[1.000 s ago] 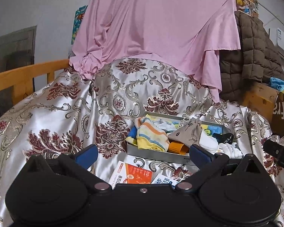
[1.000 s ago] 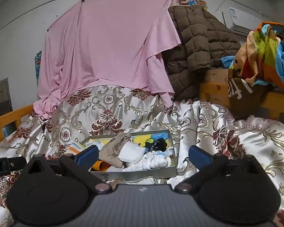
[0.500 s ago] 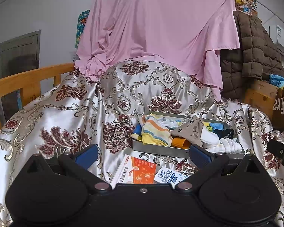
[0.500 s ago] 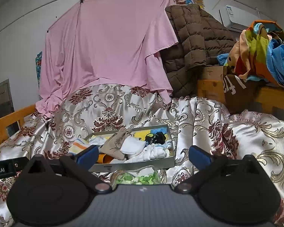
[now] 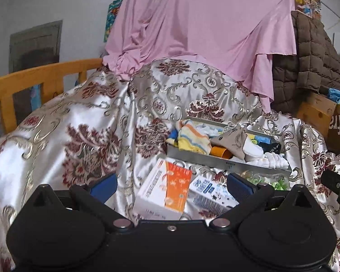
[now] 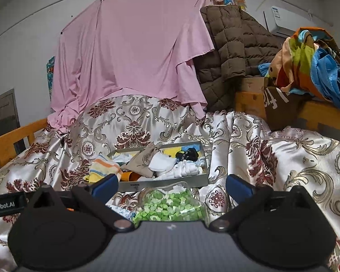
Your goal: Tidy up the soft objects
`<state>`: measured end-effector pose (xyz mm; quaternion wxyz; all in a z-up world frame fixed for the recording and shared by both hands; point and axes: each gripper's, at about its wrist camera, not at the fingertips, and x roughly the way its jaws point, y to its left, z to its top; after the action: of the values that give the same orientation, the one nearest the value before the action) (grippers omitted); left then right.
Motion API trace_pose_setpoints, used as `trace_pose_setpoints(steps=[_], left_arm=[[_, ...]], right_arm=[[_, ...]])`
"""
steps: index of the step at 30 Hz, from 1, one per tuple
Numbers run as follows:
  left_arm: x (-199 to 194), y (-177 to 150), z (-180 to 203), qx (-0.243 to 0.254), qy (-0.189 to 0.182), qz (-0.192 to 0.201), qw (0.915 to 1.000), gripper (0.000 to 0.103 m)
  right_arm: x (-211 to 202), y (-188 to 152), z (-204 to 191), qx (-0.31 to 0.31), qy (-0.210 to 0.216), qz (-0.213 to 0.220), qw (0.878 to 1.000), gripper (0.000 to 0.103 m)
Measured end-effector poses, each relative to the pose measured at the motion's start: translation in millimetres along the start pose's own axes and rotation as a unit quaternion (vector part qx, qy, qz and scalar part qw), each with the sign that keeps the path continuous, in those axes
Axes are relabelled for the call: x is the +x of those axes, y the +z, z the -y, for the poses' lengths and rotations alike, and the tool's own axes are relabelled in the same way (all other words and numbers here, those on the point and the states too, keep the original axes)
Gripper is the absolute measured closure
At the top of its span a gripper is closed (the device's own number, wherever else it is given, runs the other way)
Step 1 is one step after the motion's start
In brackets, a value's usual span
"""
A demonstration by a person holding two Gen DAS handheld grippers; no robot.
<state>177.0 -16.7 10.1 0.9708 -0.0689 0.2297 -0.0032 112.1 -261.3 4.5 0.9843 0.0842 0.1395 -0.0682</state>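
- Left gripper (image 5: 171, 184): fingers spread wide, holding nothing, above an orange-and-white box (image 5: 164, 191) and a blue-printed packet (image 5: 209, 192).
- Right gripper (image 6: 171, 184): fingers likewise apart and empty, over a clear bag of green pieces (image 6: 168, 206).
- Just beyond, a grey metal tray (image 6: 167, 182) rests on the patterned satin cover (image 6: 294, 158), heaped with socks: a striped sock (image 5: 192, 137) over its left end, a beige sock (image 6: 142, 159) and white socks (image 6: 183, 170) inside.
- Farthest back hangs a pink sheet (image 6: 133, 52).

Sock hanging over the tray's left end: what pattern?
Yellow, orange and pale blue stripes on the sock; clearest in the left wrist view.
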Motion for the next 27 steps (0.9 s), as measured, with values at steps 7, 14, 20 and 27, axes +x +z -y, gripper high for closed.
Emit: trace_pose_setpoints(steps=[7, 14, 20, 27], left_arm=[[-18, -13, -3, 0.005, 0.026, -0.027, 0.9993, 0.001], [-29, -19, -10, 0.004, 0.06, -0.04, 0.9974, 0.001], [-29, -23, -14, 0.015, 0.091, -0.06, 0.9939, 0.001], [-36, -27, -16, 0.017, 0.098, -0.063, 0.993, 0.001]], right_arm=[[-13, -10, -6, -0.003, -0.005, -0.019, 1.0, 0.0], [-23, -18, -12, -0.012, -0.012, -0.024, 1.0, 0.0], [-26, -20, -16, -0.017, -0.002, -0.042, 0.999, 0.0], [-32, -25, -21, -0.022, 0.004, -0.061, 0.998, 0.0]])
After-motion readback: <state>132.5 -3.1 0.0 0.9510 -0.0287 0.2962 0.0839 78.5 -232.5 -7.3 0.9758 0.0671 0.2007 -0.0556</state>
